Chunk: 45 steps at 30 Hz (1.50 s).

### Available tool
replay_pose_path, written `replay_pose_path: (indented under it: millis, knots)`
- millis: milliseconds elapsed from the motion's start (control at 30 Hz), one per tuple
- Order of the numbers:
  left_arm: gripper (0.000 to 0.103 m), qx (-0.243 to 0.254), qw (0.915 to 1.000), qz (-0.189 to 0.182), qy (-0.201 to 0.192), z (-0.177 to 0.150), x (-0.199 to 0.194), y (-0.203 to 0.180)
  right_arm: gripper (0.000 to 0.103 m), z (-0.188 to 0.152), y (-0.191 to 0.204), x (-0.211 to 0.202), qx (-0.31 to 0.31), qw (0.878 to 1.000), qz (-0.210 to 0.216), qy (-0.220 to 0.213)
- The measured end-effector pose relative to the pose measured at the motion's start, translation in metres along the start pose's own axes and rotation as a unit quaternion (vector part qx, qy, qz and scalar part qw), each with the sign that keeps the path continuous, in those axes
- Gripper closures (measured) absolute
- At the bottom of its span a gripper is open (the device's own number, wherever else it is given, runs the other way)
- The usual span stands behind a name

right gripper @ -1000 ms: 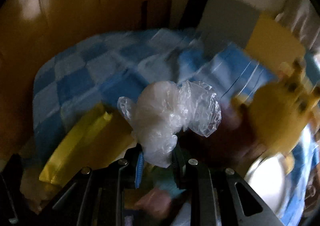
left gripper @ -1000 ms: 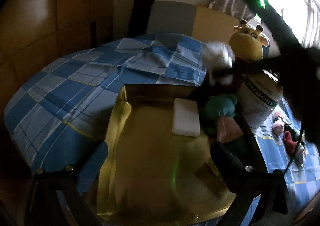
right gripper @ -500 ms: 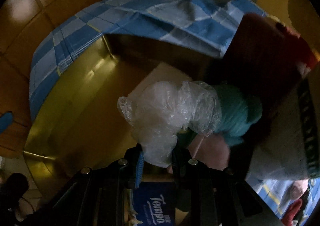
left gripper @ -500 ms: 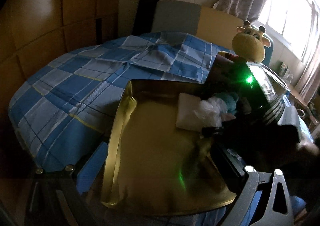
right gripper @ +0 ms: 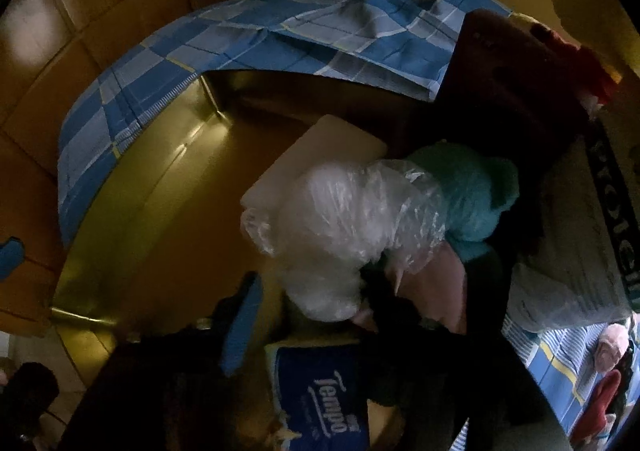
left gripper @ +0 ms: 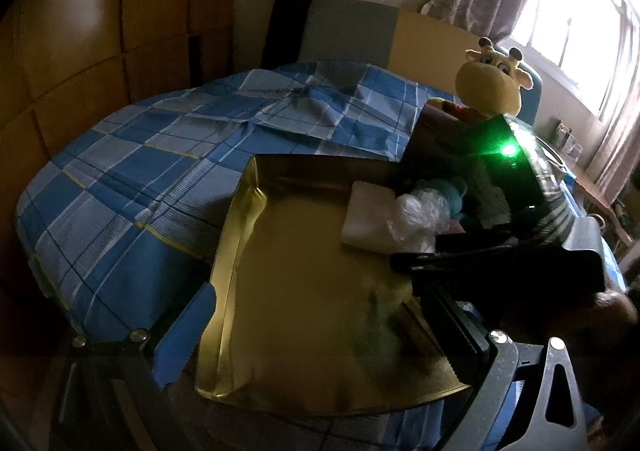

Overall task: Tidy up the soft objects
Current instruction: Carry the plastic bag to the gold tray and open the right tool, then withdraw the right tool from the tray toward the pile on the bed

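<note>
A gold tray [left gripper: 288, 291] lies on the blue checked bed. In it lie a white foam pad [left gripper: 366, 217], a teal plush [left gripper: 452, 191] and a crumpled clear plastic bag [right gripper: 344, 219]. The bag rests on the pad and against the teal plush [right gripper: 476, 191], above a pink soft item [right gripper: 432, 287]. My right gripper [right gripper: 308, 315] has its fingers spread on either side of the bag's lower end and is open. It shows in the left wrist view as a dark body with a green light [left gripper: 508, 149]. My left gripper [left gripper: 320, 331] is open, its fingers straddling the tray's near end.
A yellow giraffe plush [left gripper: 490, 91] stands behind a dark box [left gripper: 436, 135] at the tray's far right. A blue Tempo tissue pack [right gripper: 320, 391] lies at the tray's near edge. A white tub [right gripper: 580, 243] stands to the right. Small toys [right gripper: 608, 371] lie on the bed.
My right gripper carried the plastic bag down into the tray, set it on the foam pad and teal plush, and opened its fingers. The left gripper stayed nearly still.
</note>
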<state>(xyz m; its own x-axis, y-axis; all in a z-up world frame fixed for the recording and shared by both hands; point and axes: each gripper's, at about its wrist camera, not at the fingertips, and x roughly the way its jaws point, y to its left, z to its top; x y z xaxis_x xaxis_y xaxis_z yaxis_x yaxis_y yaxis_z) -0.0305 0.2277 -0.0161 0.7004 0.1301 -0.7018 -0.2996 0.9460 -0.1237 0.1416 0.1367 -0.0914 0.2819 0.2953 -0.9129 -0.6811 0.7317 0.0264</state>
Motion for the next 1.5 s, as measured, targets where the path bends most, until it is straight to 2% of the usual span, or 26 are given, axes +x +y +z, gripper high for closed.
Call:
replay_pose_path:
  millis: [400, 700, 867, 1100, 1233, 1333, 1433, 1500]
  knots:
    - [0.000, 0.028, 0.9996, -0.001, -0.007, -0.004, -0.008, -0.015, 0.039, -0.018, -0.010, -0.052, 0.015, 0.998, -0.017, -0.064]
    - [0.000, 0.065, 0.9979, -0.006, -0.005, -0.010, -0.010, -0.036, 0.039, -0.050, -0.032, -0.092, 0.027, 0.994, -0.031, -0.101]
    - [0.000, 0.089, 0.9959, -0.012, -0.006, -0.013, -0.011, -0.051, 0.039, -0.076, -0.062, -0.112, 0.068, 0.990, -0.039, -0.113]
    - [0.000, 0.126, 0.9916, -0.025, -0.009, -0.016, -0.014, -0.075, 0.039, -0.113, -0.127, -0.137, 0.139, 0.978, -0.090, -0.124]
    - [0.000, 0.156, 0.9872, -0.032, -0.014, -0.019, -0.016, -0.094, 0.039, -0.139, -0.174, -0.149, 0.194, 0.963, -0.136, -0.129]
    - [0.000, 0.171, 0.9845, -0.038, -0.012, -0.020, -0.016, -0.107, 0.039, -0.163, -0.215, -0.155, 0.253, 0.942, -0.171, -0.137]
    - [0.000, 0.185, 0.9816, -0.044, -0.012, -0.021, -0.016, -0.120, 0.039, -0.191, -0.253, -0.158, 0.318, 0.913, -0.210, -0.146]
    - [0.000, 0.196, 0.9794, -0.049, -0.012, -0.022, -0.015, -0.130, 0.039, -0.215, -0.278, -0.158, 0.378, 0.888, -0.216, -0.149]
